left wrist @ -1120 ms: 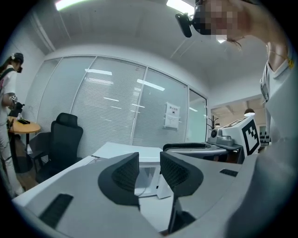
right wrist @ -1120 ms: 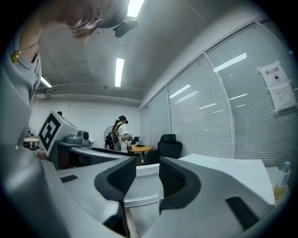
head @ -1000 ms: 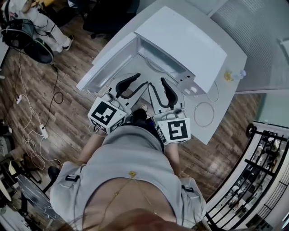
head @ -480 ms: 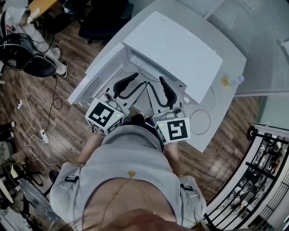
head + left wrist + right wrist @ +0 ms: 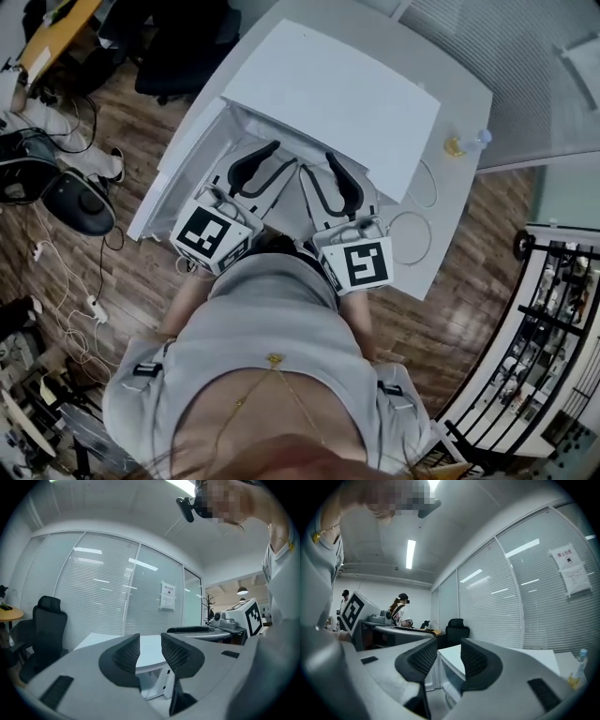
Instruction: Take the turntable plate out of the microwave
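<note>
A white microwave (image 5: 328,94) stands on a white table (image 5: 464,187), its door (image 5: 164,192) swung open to the left. From the head view its top hides the cavity, so I cannot make out the turntable plate. My left gripper (image 5: 284,157) and right gripper (image 5: 317,166) hang side by side just in front of the opening, pointing into it. Both are open with nothing between the jaws. The microwave (image 5: 151,651) shows through the gap of the left gripper (image 5: 151,645). Its open front (image 5: 452,670) shows beyond the right gripper (image 5: 449,656).
A small bottle (image 5: 478,141) stands at the table's far right, also seen as a bottle (image 5: 580,660) in the right gripper view. Cable loops (image 5: 410,237) lie on the table right of the microwave. A black office chair (image 5: 44,630) sits left; another person (image 5: 399,609) stands further off.
Both grippers have moved forward, closer to the microwave's opening. The microwave's top now covers the cavity that showed before. The jaws keep the same gap.
</note>
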Tool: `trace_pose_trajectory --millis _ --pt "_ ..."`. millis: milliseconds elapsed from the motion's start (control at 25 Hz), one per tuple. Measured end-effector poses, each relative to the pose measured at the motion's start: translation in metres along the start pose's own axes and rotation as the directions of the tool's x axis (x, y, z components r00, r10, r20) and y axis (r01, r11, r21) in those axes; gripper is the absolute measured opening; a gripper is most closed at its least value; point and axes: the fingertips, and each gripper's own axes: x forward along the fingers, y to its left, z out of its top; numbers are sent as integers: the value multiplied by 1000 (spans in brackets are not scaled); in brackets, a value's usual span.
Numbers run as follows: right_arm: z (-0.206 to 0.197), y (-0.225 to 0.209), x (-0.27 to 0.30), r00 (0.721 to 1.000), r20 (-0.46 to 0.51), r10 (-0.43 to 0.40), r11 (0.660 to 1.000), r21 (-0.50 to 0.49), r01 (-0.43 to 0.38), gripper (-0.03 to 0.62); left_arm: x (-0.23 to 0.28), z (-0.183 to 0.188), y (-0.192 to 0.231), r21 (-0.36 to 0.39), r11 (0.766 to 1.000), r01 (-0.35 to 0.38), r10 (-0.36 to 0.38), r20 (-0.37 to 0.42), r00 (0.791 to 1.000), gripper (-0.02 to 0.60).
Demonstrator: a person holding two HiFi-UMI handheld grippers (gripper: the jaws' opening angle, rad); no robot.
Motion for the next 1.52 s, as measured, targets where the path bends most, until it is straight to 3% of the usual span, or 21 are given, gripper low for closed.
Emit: trace_pose_trajectory --millis 360,760,1520 --pt "2 -18 8 986 -3 -169 986 9 169 161 24 6 6 27 983 183 -183 -26 983 144" --pt "2 -15 26 956 -19 -293 956 25 294 163 24 12 26 29 953 303 -302 -38 953 146" --pt "-4 -8 38 930 -57 -362 932 4 363 163 19 5 37 23 934 357 -356 -49 933 149"
